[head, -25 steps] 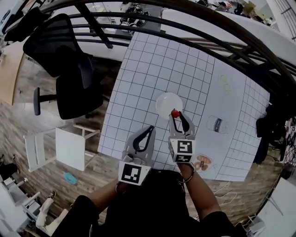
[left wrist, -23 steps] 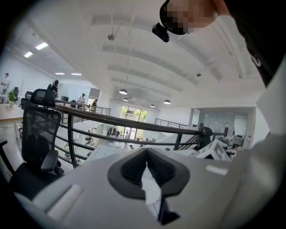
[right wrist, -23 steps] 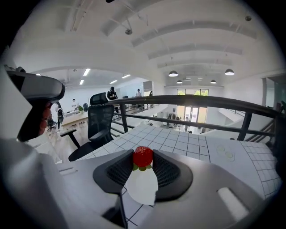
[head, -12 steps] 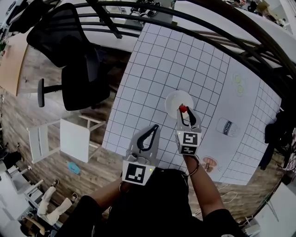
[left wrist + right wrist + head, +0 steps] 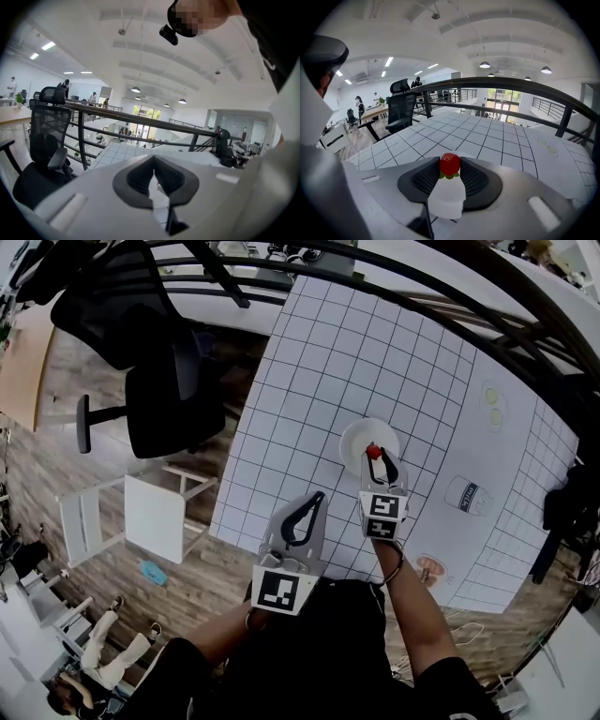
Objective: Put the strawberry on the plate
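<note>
A small red strawberry (image 5: pixel 373 452) with green leaves is pinched at the tips of my right gripper (image 5: pixel 374 455), which is shut on it. In the right gripper view the strawberry (image 5: pixel 450 164) sits between the black pads, with the white plate (image 5: pixel 446 196) showing in the gap beneath. The round white plate (image 5: pixel 358 440) lies on the gridded table, and the strawberry hangs over its near right part. My left gripper (image 5: pixel 312 499) hovers over the table's near edge to the left, jaws together and empty; the left gripper (image 5: pixel 153 164) shows no gap at its tips.
The white gridded table (image 5: pixel 328 352) stretches ahead. A jar drawing (image 5: pixel 467 494) and other printed pictures (image 5: pixel 492 396) lie on the right sheet. A black office chair (image 5: pixel 159 381) and a white stool (image 5: pixel 150 517) stand left of the table. A dark railing (image 5: pixel 487 296) arcs overhead.
My right gripper has carried the strawberry forward from the plate's near rim to over the plate. The left gripper has stayed where it was.
</note>
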